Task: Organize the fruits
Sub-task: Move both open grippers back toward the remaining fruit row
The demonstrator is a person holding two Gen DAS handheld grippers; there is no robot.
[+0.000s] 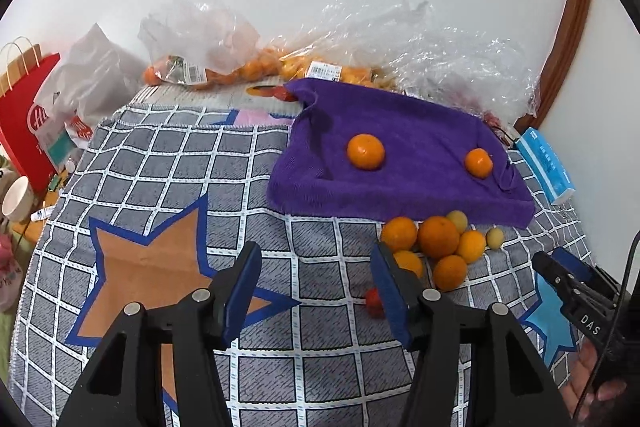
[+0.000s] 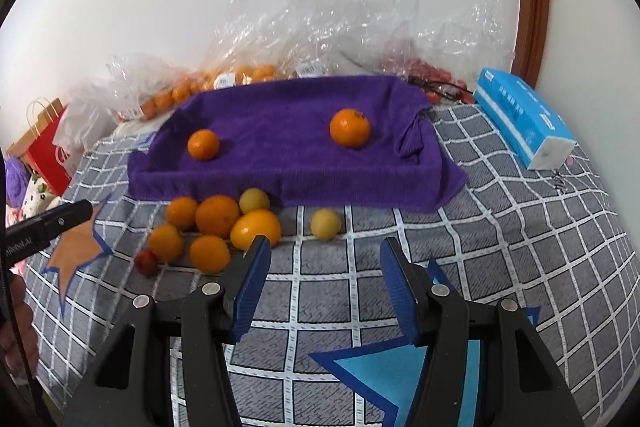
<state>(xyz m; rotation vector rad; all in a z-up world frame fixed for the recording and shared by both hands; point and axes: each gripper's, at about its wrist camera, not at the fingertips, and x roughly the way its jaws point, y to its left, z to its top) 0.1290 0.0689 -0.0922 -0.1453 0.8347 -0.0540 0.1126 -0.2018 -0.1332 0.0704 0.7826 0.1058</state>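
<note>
A purple towel (image 1: 404, 179) (image 2: 288, 163) lies over a raised tray with two oranges on it (image 1: 365, 151) (image 1: 478, 163) (image 2: 349, 127) (image 2: 203, 144). In front of it sits a pile of oranges and small yellow fruits (image 1: 438, 237) (image 2: 218, 215), with one yellow fruit apart (image 2: 325, 224) and a small red fruit (image 1: 374, 301) (image 2: 146, 262). My left gripper (image 1: 316, 291) is open and empty, left of the pile. My right gripper (image 2: 324, 287) is open and empty, just before the pile; it also shows in the left wrist view (image 1: 560, 275).
A grey checked cloth with star patches (image 1: 168, 187) covers the table. Clear plastic bags of oranges (image 1: 208, 63) (image 2: 248, 67) lie against the wall. A blue tissue pack (image 2: 524, 115) lies right; a red paper bag (image 1: 28, 123) stands left.
</note>
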